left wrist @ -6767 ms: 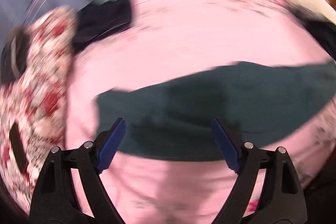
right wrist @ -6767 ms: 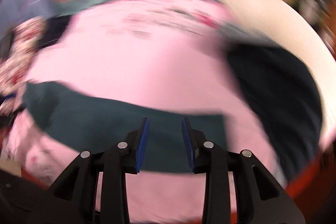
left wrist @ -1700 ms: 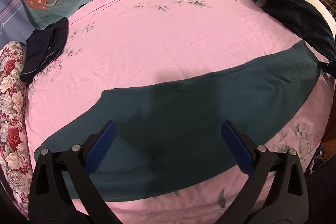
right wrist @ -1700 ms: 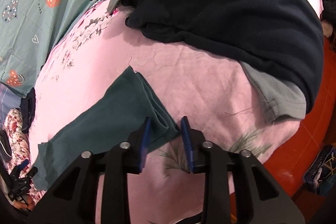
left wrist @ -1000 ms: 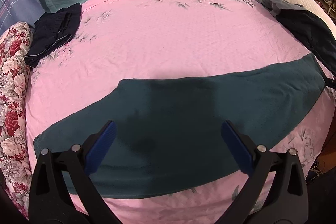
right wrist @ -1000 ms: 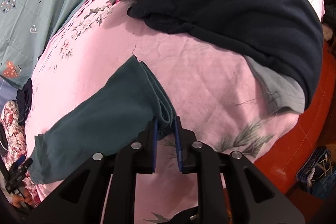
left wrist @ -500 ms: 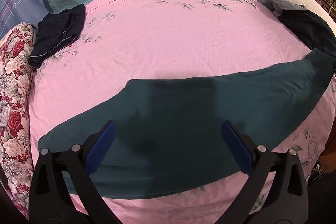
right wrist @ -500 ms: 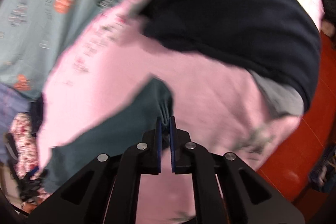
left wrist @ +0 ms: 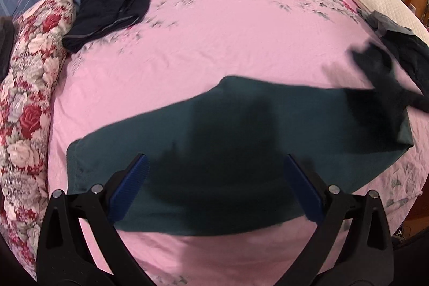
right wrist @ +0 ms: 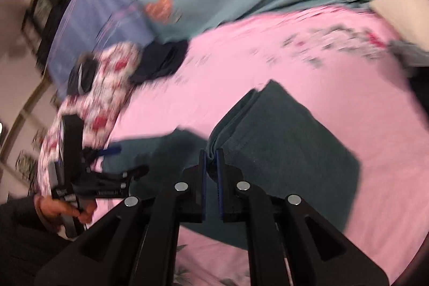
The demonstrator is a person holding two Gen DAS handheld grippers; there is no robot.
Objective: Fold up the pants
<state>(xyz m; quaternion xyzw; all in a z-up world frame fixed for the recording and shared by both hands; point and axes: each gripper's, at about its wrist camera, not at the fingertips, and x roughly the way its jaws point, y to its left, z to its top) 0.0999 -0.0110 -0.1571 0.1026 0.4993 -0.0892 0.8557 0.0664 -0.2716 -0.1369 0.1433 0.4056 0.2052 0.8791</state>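
So the right claw (right wrist: 211,152) is now clamped shut on the hem end of the teal pants (left wrist: 241,141) and has swung it up off the pink bed (left wrist: 241,31), carrying it over from 3 o'clock toward the middle, so the lengthwise fold is underway. The left claw (left wrist: 214,178) hangs wide open above the pants at 6 o'clock, holding nothing. No readable writing, too blurry.

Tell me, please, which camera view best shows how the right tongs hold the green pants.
The right wrist view: the right tongs are shut on the bunched edge of the green pants. The left wrist view shows them only as a dark blur above the spread pants.
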